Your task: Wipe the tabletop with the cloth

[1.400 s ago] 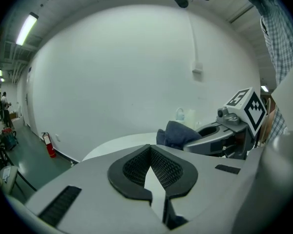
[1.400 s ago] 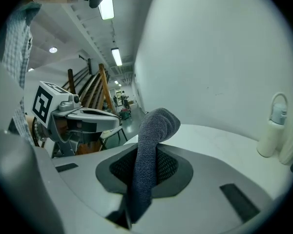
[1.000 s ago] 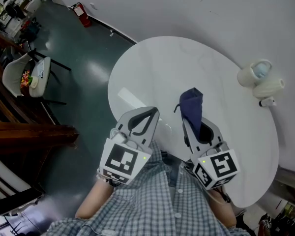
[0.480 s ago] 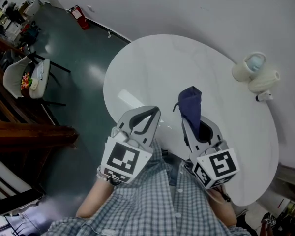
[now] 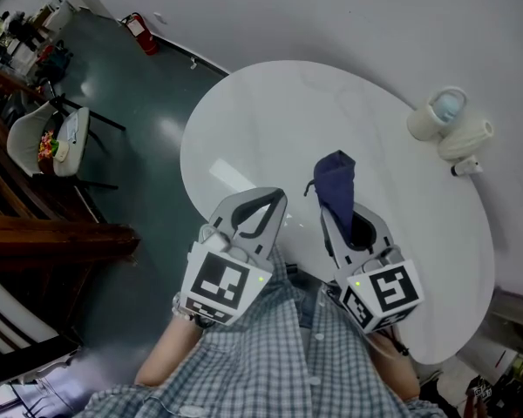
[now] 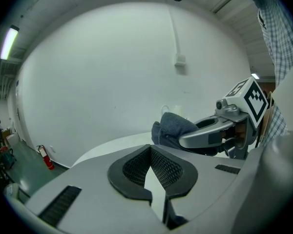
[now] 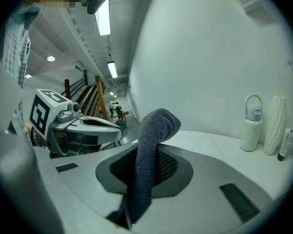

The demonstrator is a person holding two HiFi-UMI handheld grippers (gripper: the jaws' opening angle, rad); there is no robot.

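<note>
A dark blue cloth sticks up from my right gripper, which is shut on it above the near part of the round white tabletop. In the right gripper view the cloth rises between the closed jaws and folds over at its top. My left gripper is held beside it over the table's near left edge, shut with nothing in it. The left gripper view shows its jaws meeting and the cloth in the other gripper to the right.
A white bottle with a handle, a ribbed white vase and a small tube stand at the table's far right edge by the wall. On the floor to the left are a white chair and a red fire extinguisher.
Both grippers stay in nearly the same place; the view has shifted slightly, so the table and bottle sit a little further left and up.
</note>
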